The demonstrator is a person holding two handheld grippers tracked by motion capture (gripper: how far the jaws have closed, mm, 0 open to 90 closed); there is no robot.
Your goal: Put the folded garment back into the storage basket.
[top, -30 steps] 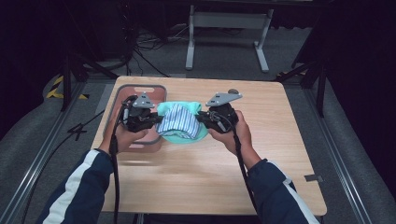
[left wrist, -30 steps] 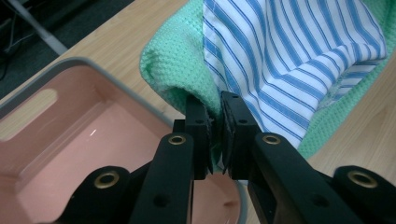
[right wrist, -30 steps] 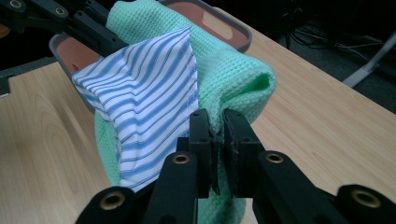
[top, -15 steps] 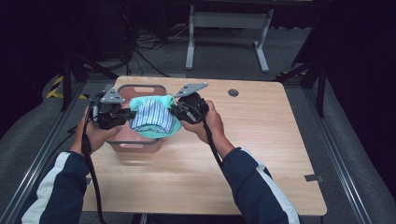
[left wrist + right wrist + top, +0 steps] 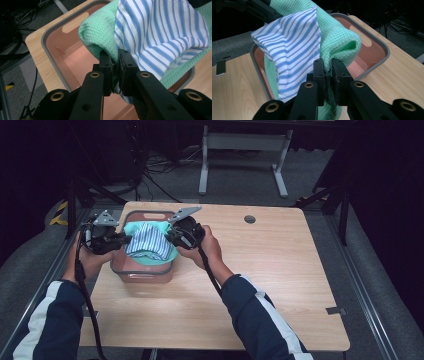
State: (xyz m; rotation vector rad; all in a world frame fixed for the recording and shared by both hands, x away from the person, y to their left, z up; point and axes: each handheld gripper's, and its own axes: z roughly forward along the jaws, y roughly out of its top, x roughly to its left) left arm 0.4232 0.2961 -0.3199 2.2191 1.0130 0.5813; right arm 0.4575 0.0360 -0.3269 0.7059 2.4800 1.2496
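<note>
A folded green waffle cloth (image 5: 161, 258) with a blue-and-white striped cloth (image 5: 148, 241) over it hangs between my two grippers, above a pink tub with a grey rim (image 5: 142, 275) at the table's left. My left gripper (image 5: 121, 240) is shut on the bundle's left edge. In the left gripper view its tips (image 5: 115, 56) pinch the green cloth (image 5: 98, 35) where it meets the striped cloth (image 5: 160, 32). My right gripper (image 5: 169, 236) is shut on the opposite edge; its tips (image 5: 327, 63) clamp the green fold (image 5: 337, 40) beside the striped cloth (image 5: 292, 42), over the tub (image 5: 384, 52).
The wooden table (image 5: 280, 270) stretches bare to the right of the tub, with a round cable hole (image 5: 249, 219) near its far edge. A metal stand (image 5: 240, 150) and floor cables lie behind the table. A small dark clip (image 5: 336, 310) sits at the right edge.
Both hands have carried the cloth bundle leftward, from over the table beside the tub to above the tub. Both grips have stayed closed on the cloth.
</note>
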